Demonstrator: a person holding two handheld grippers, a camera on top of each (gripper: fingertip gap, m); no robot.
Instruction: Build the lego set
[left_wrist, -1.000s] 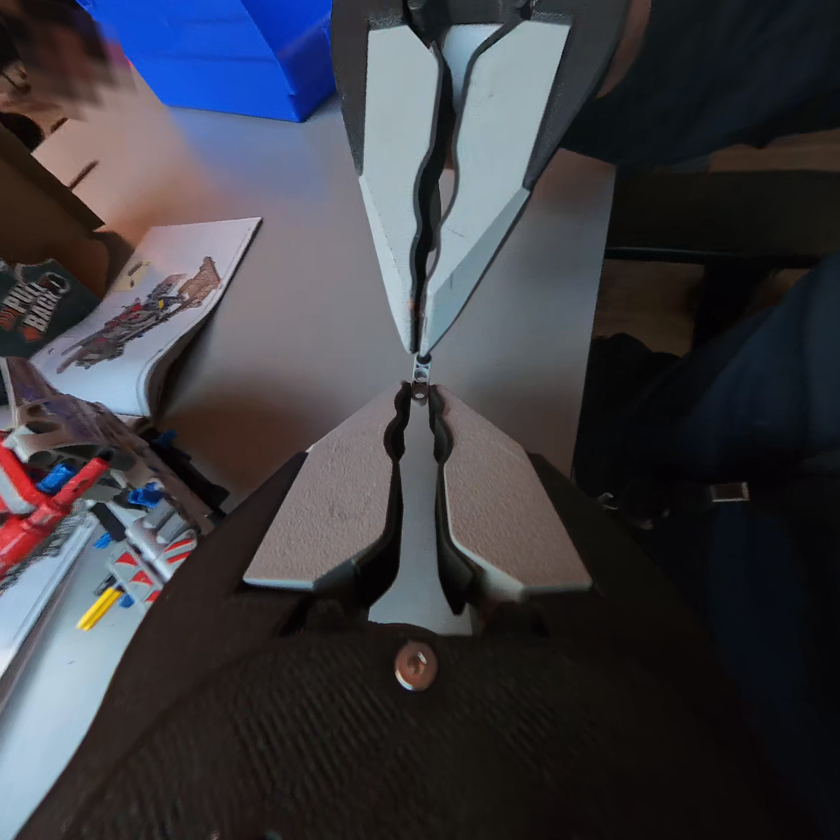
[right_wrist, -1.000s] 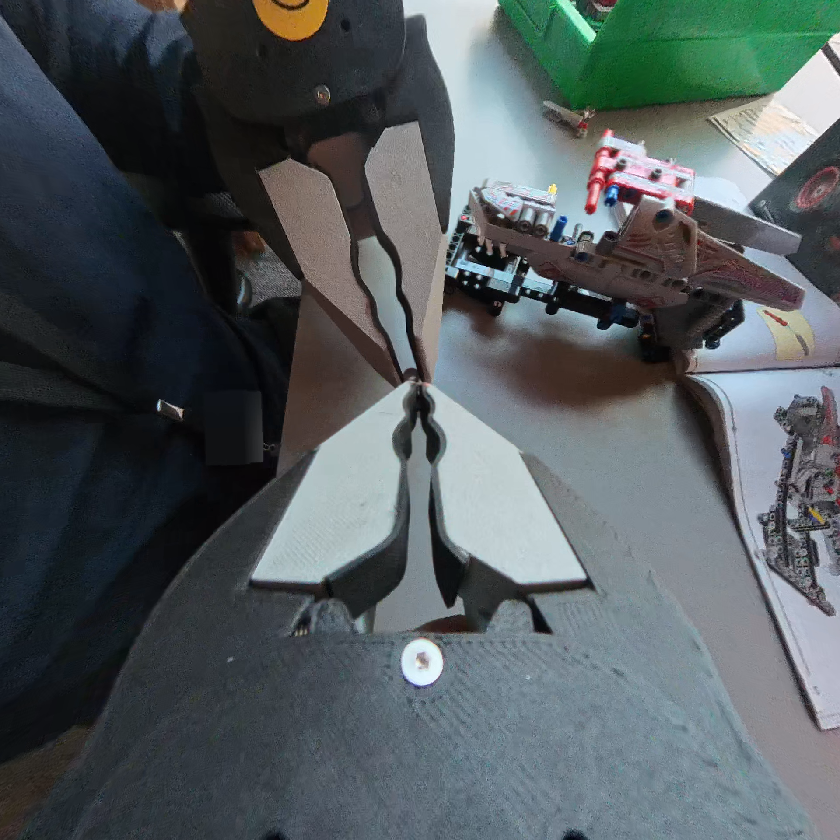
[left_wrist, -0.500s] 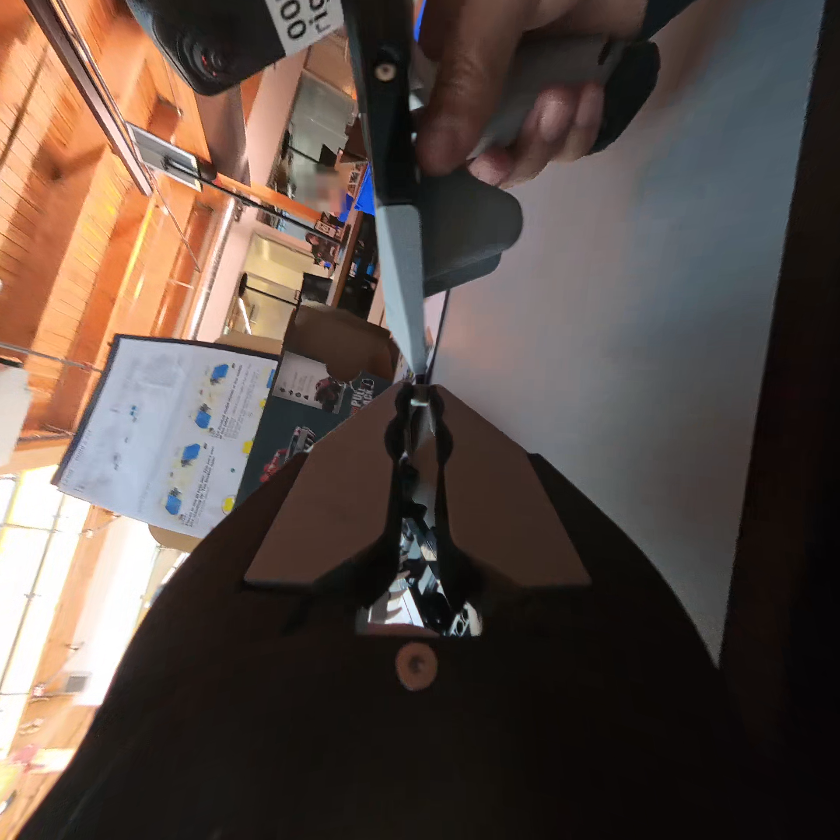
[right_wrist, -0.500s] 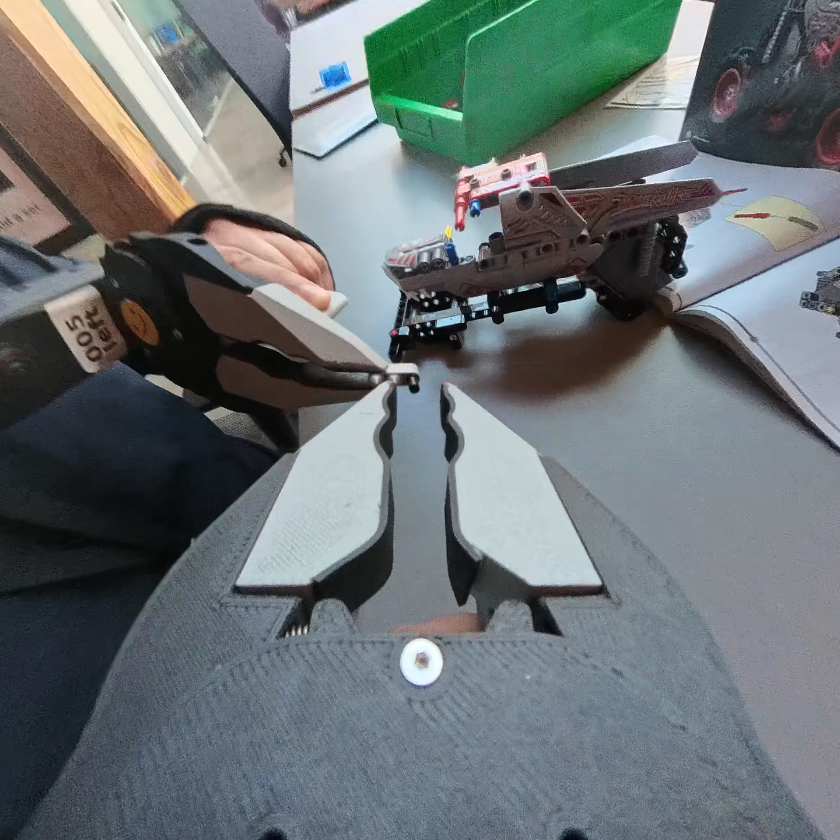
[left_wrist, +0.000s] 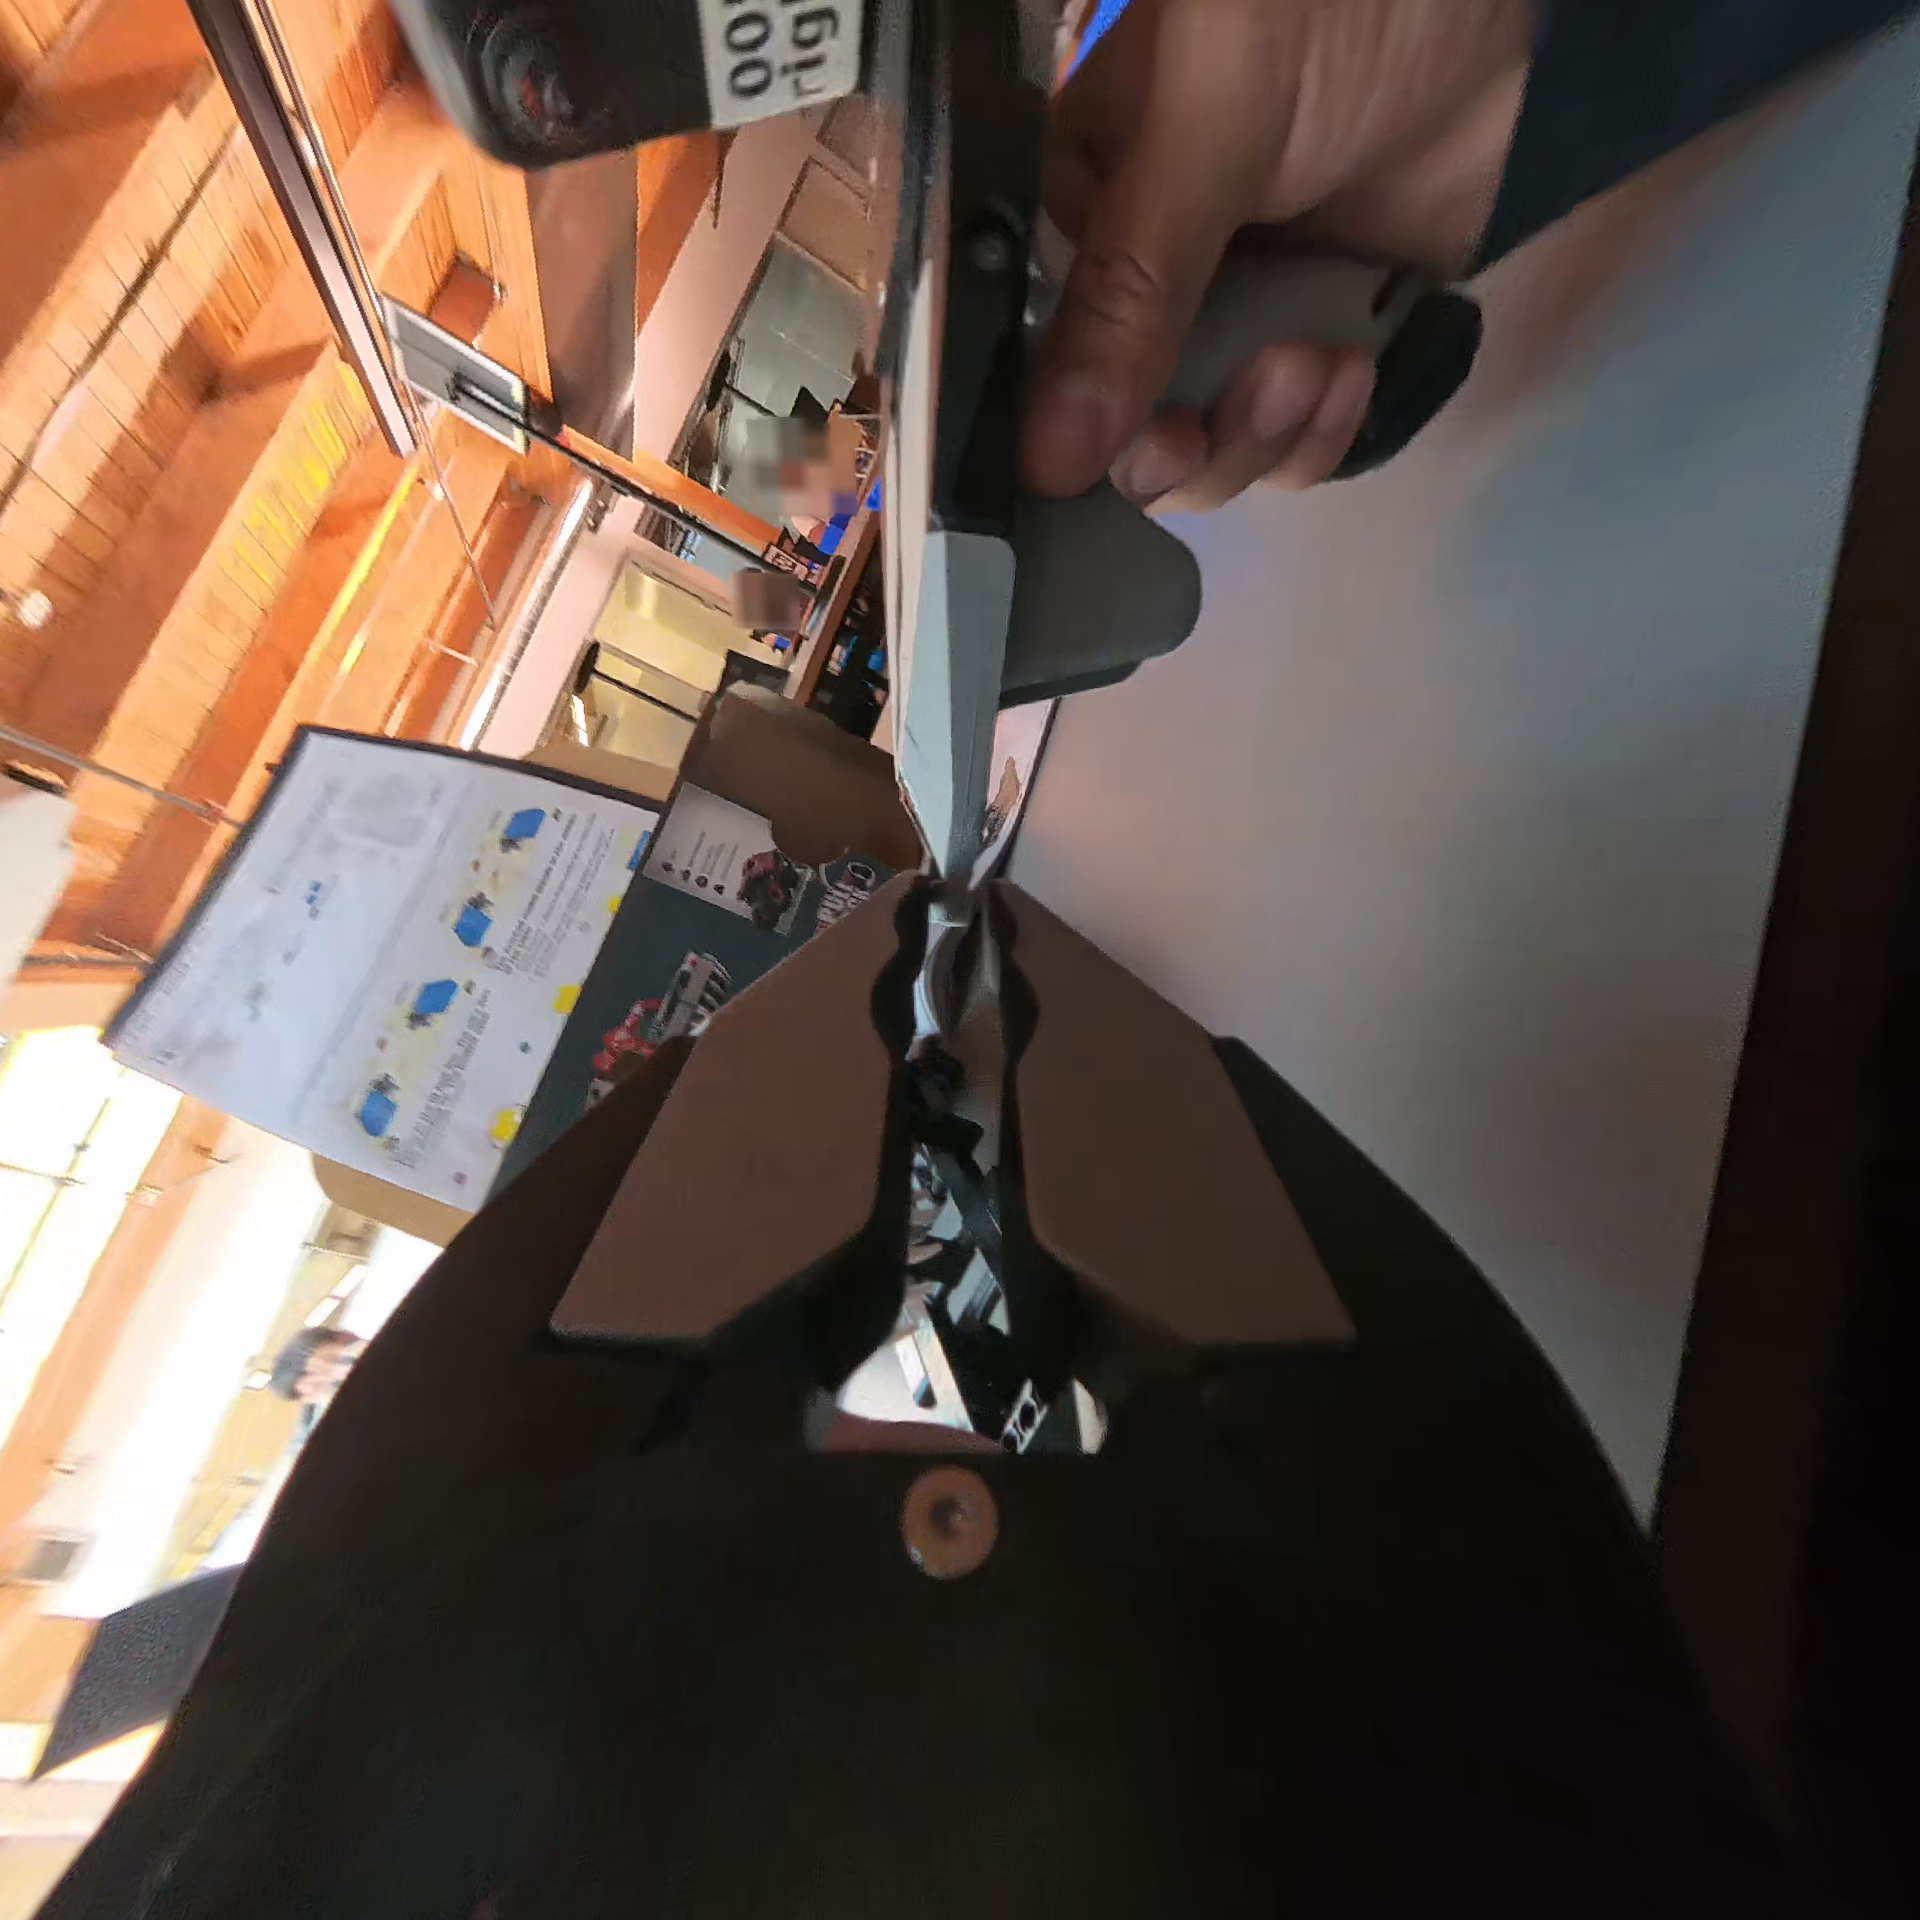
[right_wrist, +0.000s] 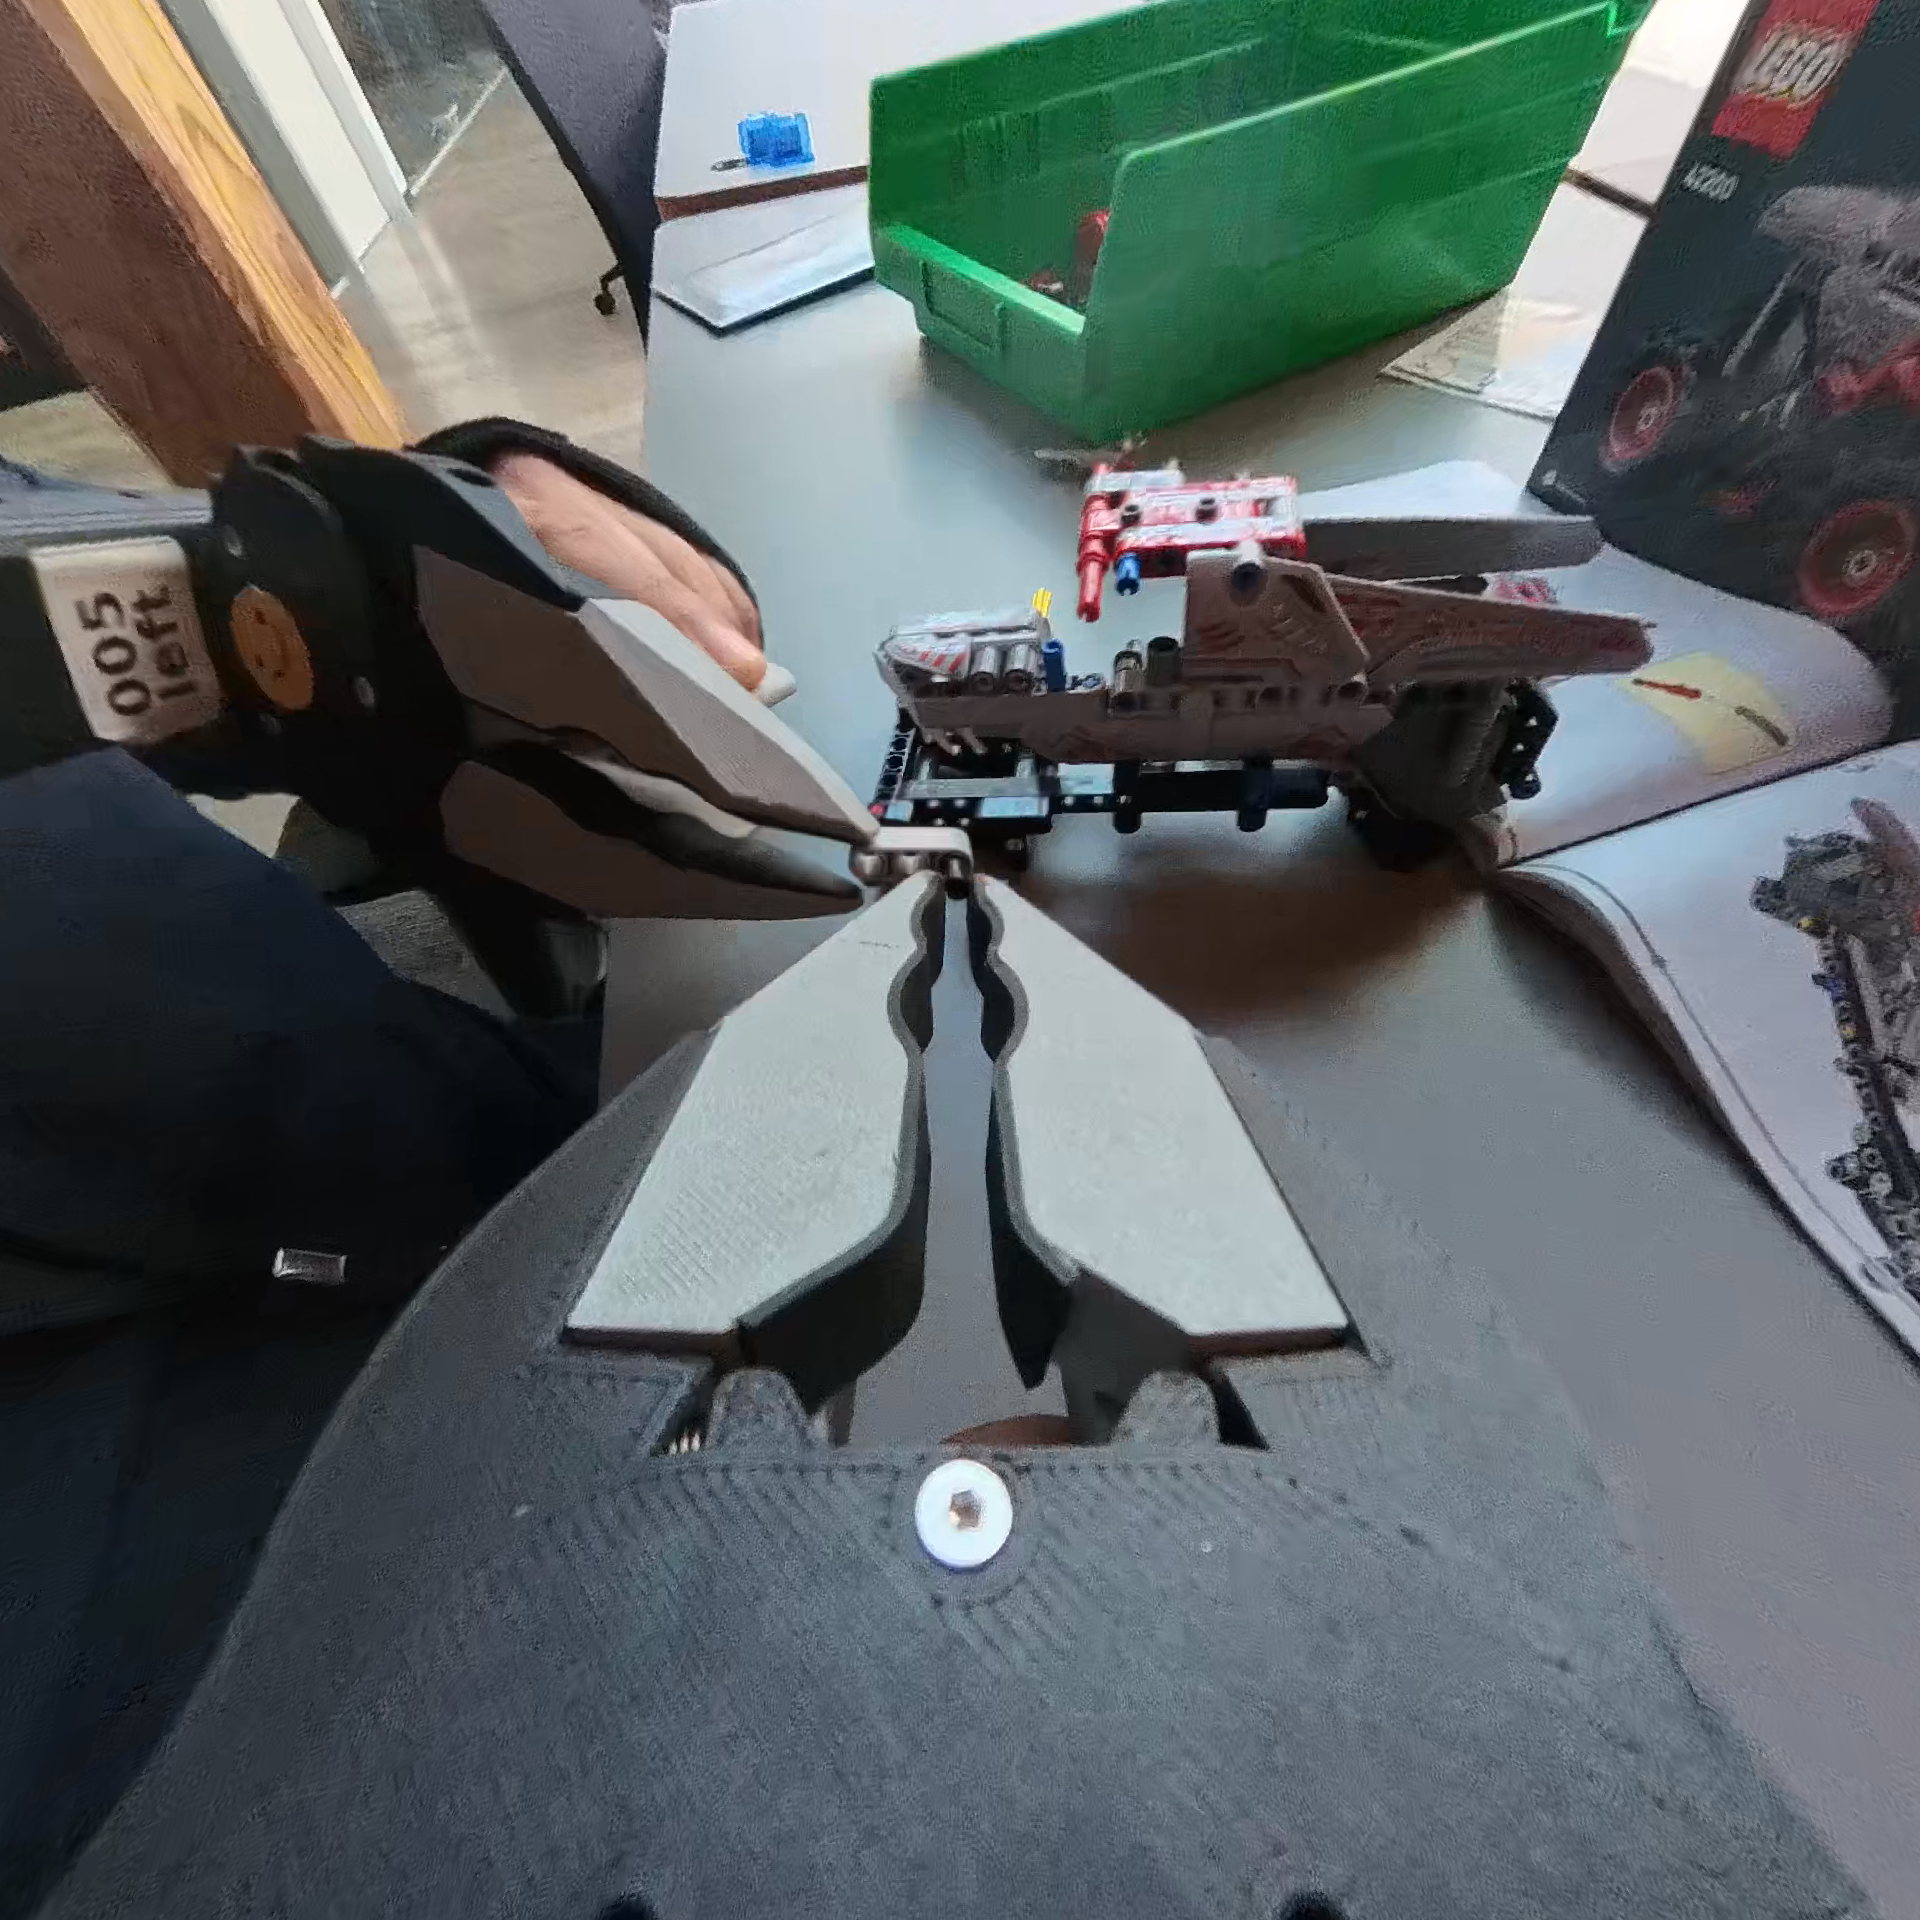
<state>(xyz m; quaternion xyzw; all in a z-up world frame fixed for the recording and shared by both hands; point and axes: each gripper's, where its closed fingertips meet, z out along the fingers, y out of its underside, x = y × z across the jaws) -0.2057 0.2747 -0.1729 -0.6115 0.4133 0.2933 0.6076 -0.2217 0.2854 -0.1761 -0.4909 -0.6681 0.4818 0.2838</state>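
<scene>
A small grey beam (right_wrist: 914, 842) is held level above the dark table (right_wrist: 1351, 1195). My left gripper (right_wrist: 868, 857) comes in from the left and is shut on the beam's left end. My right gripper (right_wrist: 954, 883) has its jaws drawn in to a narrow gap on the beam's free end, where a small dark bit shows between the tips. In the left wrist view, my left gripper (left_wrist: 951, 899) pinches the beam (left_wrist: 940, 920), and the right gripper (left_wrist: 951, 857) meets it edge-on from above. The partly built grey and red model (right_wrist: 1195, 686) stands on the table just behind.
A green bin (right_wrist: 1195, 260) stands behind the model. The set's dark box (right_wrist: 1766, 364) is at the far right, an open instruction booklet (right_wrist: 1766, 987) lies at the right. A person's hands (right_wrist: 634, 561) hold both grippers. The table edge is at the left.
Both grippers tilted up from the lap-side pose to level over the table. The right gripper opened half a second ago and has now closed in on the beam's free end.
</scene>
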